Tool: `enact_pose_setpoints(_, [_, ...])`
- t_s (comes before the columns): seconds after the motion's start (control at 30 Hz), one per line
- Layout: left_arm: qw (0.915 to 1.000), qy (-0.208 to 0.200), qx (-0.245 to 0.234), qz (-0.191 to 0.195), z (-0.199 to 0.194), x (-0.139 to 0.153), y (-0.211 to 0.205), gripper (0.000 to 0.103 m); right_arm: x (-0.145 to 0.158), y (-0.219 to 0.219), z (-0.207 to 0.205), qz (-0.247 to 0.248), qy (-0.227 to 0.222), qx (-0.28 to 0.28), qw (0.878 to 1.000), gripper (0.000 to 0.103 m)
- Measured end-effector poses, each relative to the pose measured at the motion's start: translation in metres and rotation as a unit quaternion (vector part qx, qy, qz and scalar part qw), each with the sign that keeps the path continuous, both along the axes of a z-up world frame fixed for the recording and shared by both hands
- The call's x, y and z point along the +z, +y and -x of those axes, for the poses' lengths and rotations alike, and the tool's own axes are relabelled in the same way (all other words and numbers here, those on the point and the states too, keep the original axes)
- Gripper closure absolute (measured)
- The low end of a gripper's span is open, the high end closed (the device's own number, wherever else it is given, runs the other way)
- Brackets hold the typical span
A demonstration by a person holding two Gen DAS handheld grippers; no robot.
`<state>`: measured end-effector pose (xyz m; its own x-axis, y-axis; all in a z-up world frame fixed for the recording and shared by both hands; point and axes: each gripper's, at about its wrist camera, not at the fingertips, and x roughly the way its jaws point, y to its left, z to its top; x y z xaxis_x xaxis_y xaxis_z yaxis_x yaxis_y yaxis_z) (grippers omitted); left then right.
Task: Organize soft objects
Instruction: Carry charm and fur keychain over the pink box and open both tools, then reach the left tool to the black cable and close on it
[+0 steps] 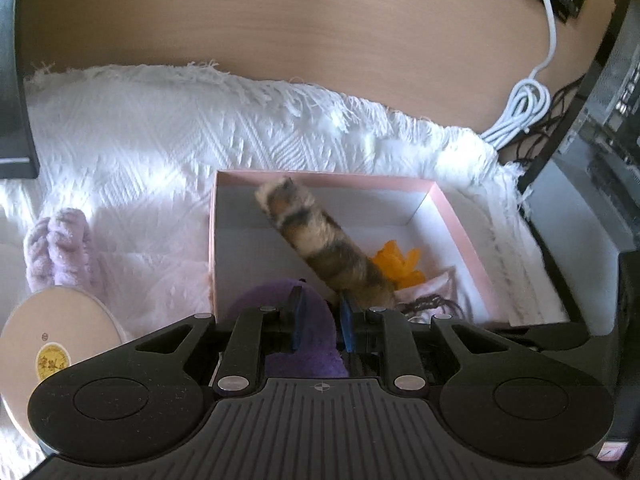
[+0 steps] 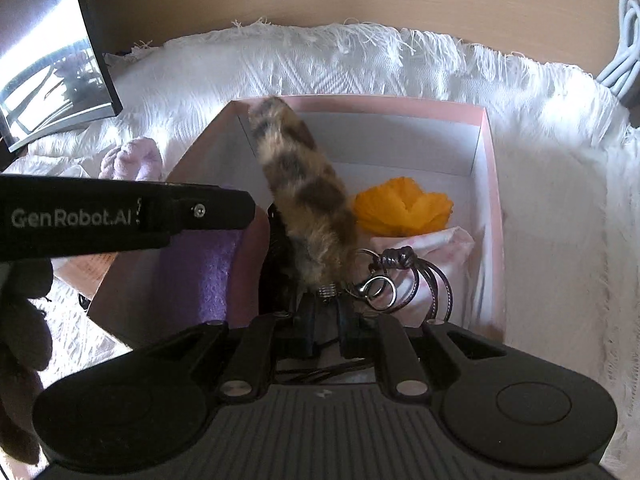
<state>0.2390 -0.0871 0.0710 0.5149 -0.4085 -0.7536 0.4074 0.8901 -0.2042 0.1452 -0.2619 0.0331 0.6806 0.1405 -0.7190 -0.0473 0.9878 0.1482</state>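
A: What's hard to make out here?

B: In the right wrist view, the right gripper (image 2: 325,320) has its tips buried under the furry tail keychain (image 2: 308,200). The jaws look pressed together on the tail's metal-capped end, right beside its key rings (image 2: 378,286), but the contact itself sits in shadow.

A: And the left gripper (image 1: 320,322)?

B: Its jaws stand slightly spread, with a purple felt piece (image 1: 298,328) lying between and below them. Whether they touch it, I cannot tell. The felt's lower part is cut off by the gripper body.

A: Where is the tail?

B: Above the pink box (image 1: 460,236), slanting from the near side up toward the far left corner, blurred at the tip. Inside the box lie an orange fabric flower (image 2: 400,208) and a pale pouch (image 2: 432,246), partly covered by the tail and rings.

A: Anything around?

B: A white fringed cloth (image 1: 160,132) covers the tabletop (image 1: 280,20). A lilac knit item (image 1: 56,248) and a round tin lid (image 1: 52,340) sit left of the box; a coiled white cable (image 1: 524,108) lies far right. The left gripper's arm crosses the right view, hiding the box's left wall.
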Motion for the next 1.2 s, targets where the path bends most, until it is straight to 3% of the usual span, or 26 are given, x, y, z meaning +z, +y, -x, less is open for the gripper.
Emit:
enact_pose_setpoints(0.2, [0.9993,-0.025,0.000,-0.029,0.004,-0.004,-0.006,0.081,-0.001,0.000,0.001,0.018,-0.005,-0.012,1.000,0.095])
enact_pose_setpoints(0.4, [0.9996,-0.005,0.023,0.015,-0.007,-0.009,0.004,0.080,-0.001,0.000,0.001,0.027,-0.010,-0.016,0.999,0.094])
enact_pose_setpoints(0.5, [0.9987,0.012,0.029,0.040,-0.011,-0.008,0.013,0.080,0.001,0.001,0.005,0.024,-0.009,-0.008,1.000,0.086])
enact_pose_setpoints(0.6, [0.9958,0.018,0.038,0.082,-0.011,0.000,0.026,0.080,0.009,0.003,0.011,0.017,-0.015,0.004,1.000,0.064])
enact_pose_setpoints(0.73, [0.9954,-0.024,0.029,0.088,0.001,0.019,0.038,0.080,0.030,0.007,0.019,0.029,-0.047,-0.006,0.998,0.038])
enact_pose_setpoints(0.83, [0.9945,-0.055,0.012,0.088,0.012,0.032,0.045,0.080,0.045,0.010,0.023,0.048,-0.064,-0.019,0.997,0.037])
enact_pose_setpoints(1.0, [0.9918,-0.108,0.008,0.068,0.032,0.049,0.063,0.080,0.068,0.011,0.026,0.035,-0.086,-0.025,0.995,0.037])
enact_pose_setpoints(1.2, [0.9836,-0.156,0.049,0.076,0.049,0.061,0.113,0.080,0.088,0.027,0.028,0.035,-0.102,0.008,0.994,0.037])
